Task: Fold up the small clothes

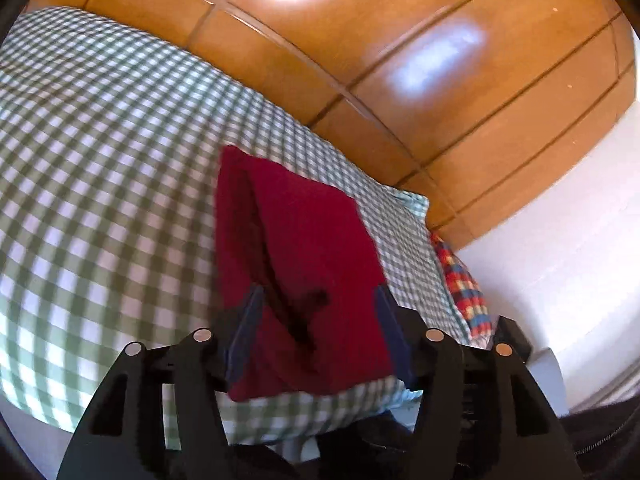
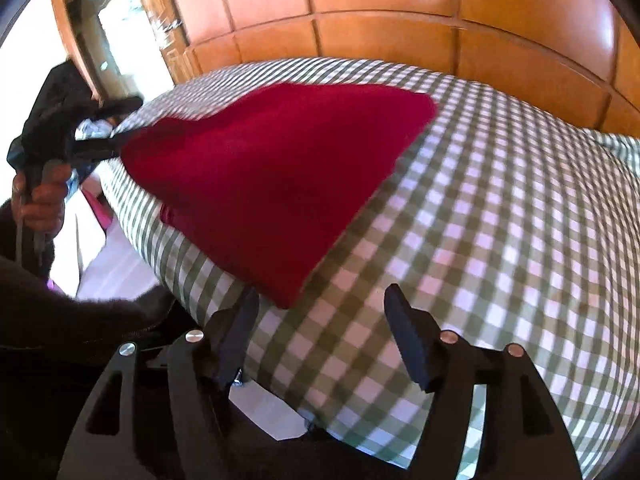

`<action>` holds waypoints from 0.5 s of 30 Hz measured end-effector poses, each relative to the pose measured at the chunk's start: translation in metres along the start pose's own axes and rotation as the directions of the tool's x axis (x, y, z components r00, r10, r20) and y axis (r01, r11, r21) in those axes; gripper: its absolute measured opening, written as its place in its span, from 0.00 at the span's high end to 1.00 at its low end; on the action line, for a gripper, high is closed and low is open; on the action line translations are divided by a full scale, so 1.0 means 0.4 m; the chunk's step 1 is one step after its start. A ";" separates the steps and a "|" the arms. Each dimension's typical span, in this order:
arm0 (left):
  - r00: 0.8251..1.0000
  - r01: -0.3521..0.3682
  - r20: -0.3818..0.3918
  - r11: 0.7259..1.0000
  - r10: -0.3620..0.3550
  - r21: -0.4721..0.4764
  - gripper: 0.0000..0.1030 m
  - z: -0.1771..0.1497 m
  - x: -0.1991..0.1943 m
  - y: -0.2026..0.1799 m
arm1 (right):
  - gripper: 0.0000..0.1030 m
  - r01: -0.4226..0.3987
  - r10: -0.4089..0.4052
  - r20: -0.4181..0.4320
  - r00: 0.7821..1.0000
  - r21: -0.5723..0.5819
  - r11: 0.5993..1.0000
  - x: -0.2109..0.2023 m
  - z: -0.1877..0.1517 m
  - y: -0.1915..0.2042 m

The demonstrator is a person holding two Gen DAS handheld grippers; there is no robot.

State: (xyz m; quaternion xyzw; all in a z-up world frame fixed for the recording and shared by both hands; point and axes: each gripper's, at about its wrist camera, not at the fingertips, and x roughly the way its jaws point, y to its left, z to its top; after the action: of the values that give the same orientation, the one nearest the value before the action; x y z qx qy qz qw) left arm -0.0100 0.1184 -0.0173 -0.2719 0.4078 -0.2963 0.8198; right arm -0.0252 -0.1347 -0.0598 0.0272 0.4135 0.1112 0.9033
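Observation:
A dark red folded garment [image 1: 304, 264] lies flat on the green-and-white checked bed cover [image 1: 100, 168]. My left gripper [image 1: 318, 296] is open, its two fingers standing either side of the garment's near end, just above it. In the right wrist view the garment [image 2: 272, 176] lies ahead and to the left, and the left gripper [image 2: 108, 128] shows at its far left edge, held by a hand. My right gripper [image 2: 322, 300] is open and empty over the checked cover [image 2: 500, 240], its left finger beside the garment's near corner.
A wooden panelled headboard [image 1: 400, 60] runs behind the bed. A multicoloured checked cloth [image 1: 460, 280] lies at the bed's right edge beside a white wall. In the right wrist view a doorway [image 2: 116, 32] stands at the back left, and the floor lies below the bed's left edge.

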 end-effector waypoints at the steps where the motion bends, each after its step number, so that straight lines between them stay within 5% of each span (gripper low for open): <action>1: 1.000 0.012 0.000 1.000 -0.012 -0.016 0.46 0.016 0.005 0.004 | 0.37 0.012 -0.012 0.015 1.000 0.011 1.000 -0.004 0.012 -0.006; 4: 1.000 -0.003 -0.004 1.000 0.003 -0.030 0.46 0.062 0.046 -0.003 | 0.37 0.000 -0.004 0.071 0.997 0.058 0.998 -0.010 0.054 -0.019; 10: 0.978 -0.132 -0.172 0.988 0.118 -0.077 0.46 0.109 0.219 0.046 | 0.37 -0.028 0.028 0.124 0.992 -0.001 1.000 0.017 0.121 0.047; 13: 0.972 -0.141 -0.199 0.989 0.128 -0.049 0.76 0.099 0.243 0.047 | 0.37 -0.030 0.037 0.108 0.993 -0.060 0.998 0.051 0.127 0.092; 15: 0.985 -0.116 -0.128 0.993 0.114 -0.003 0.85 0.090 0.211 0.021 | 0.37 -0.027 0.035 0.091 0.995 -0.089 0.996 0.077 0.123 0.119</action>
State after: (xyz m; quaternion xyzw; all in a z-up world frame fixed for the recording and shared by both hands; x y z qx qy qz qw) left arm 0.0634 0.0717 -0.0471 -0.2329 0.4758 -0.2631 0.8063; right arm 0.0229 -0.0794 -0.0435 -0.0009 0.3654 0.1418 0.9200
